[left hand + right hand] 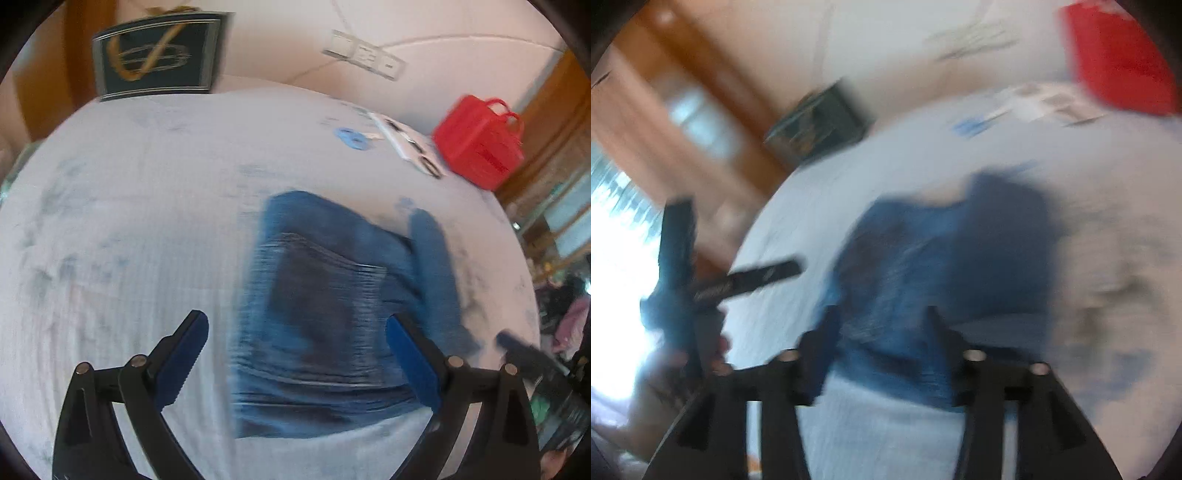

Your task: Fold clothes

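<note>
1. In the left wrist view, the left gripper (297, 354) has its two blue-padded fingers spread wide, with nothing between the pads.
2. The folded blue jeans (332, 317) lie flat on the pale cloth-covered table (129, 221), directly ahead of that gripper. The near edge of the denim sits between the two fingers, and the right pad overlaps the denim's right side; whether it touches cannot be told.
3. In the right wrist view, heavily blurred, the right gripper (882, 332) has its dark fingers apart at a moderate gap. The jeans (942, 266) fill the space between and beyond the tips. Whether the fingers touch the fabric cannot be told through the blur.
4. Left of the right gripper in that view, the other tool's black body (753, 278) shows near the table edge.
5. Farther off in the left wrist view, a small blue ring-shaped item (351, 138) and some printed papers (410, 144) rest on the table, well apart from the jeans.
6. Beyond the papers stands a red bag (480, 142) with handles, at the far right edge.
7. At the far left edge stands a dark box (155, 55) with a gold emblem, against the wall.
</note>
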### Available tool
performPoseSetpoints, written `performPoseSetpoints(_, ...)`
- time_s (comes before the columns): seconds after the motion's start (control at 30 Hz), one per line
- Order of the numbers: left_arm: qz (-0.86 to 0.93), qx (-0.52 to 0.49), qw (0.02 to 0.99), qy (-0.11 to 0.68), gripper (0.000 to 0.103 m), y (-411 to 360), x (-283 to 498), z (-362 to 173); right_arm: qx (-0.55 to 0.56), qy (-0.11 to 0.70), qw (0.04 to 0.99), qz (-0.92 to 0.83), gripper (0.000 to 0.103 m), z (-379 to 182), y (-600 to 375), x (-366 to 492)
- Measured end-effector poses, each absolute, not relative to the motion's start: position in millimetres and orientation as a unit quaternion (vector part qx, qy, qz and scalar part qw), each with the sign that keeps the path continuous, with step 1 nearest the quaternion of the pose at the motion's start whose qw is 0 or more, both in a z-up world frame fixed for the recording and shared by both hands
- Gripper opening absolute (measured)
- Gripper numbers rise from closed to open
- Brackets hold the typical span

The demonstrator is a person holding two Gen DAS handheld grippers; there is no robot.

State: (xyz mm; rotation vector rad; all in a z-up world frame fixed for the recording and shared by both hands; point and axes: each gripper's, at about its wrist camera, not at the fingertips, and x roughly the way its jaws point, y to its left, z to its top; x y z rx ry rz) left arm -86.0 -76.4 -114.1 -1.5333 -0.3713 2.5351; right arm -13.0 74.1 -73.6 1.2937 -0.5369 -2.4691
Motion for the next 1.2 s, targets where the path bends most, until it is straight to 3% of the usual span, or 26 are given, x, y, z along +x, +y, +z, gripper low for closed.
performPoseSetpoints(0.1,0.843,-0.516,0.110,-0.099,0.103,-30,-92,-116,0.459,-0.219,0.082,-0.857,0.072,-83,131,-3)
performPoseSetpoints(0.27,0.821,-0.550,0.144,-0.056,0.101,42,-103,-142,0.508,-0.266,0.042,-0.818,0.072,-129,180,-1)
performPoseSetpoints(0.37,0.787,-0.593,0.161,-0.050,0.025,66,-106,-165,0.524,-0.267,0.055,-0.807,0.073,-148,186,2)
performPoseSetpoints(0.47,0.815,-0.558,0.147,-0.044,0.010,52,-93,-135,0.526,-0.273,0.065,-0.803,0.073,-152,189,1)
performPoseSetpoints(0.67,0.873,-0.473,0.102,-0.060,0.010,-28,-53,-54,0.502,-0.258,0.110,-0.818,0.073,-122,181,-14)
performPoseSetpoints(0.77,0.862,-0.498,0.061,-0.066,0.010,-71,-57,-86,0.493,-0.250,0.140,-0.822,0.073,-110,161,-33)
performPoseSetpoints(0.87,0.819,-0.570,0.010,-0.065,0.011,-98,-77,-170,0.498,-0.232,0.163,-0.820,0.073,-107,139,-51)
performPoseSetpoints(0.93,0.817,-0.569,0.009,-0.096,0.012,-108,-76,-196,0.502,-0.217,0.175,-0.819,0.073,-105,122,-59)
performPoseSetpoints(1.2,0.835,-0.532,0.055,-0.126,0.012,-106,-63,-144,0.487,-0.133,0.222,-0.834,0.073,-79,60,-83)
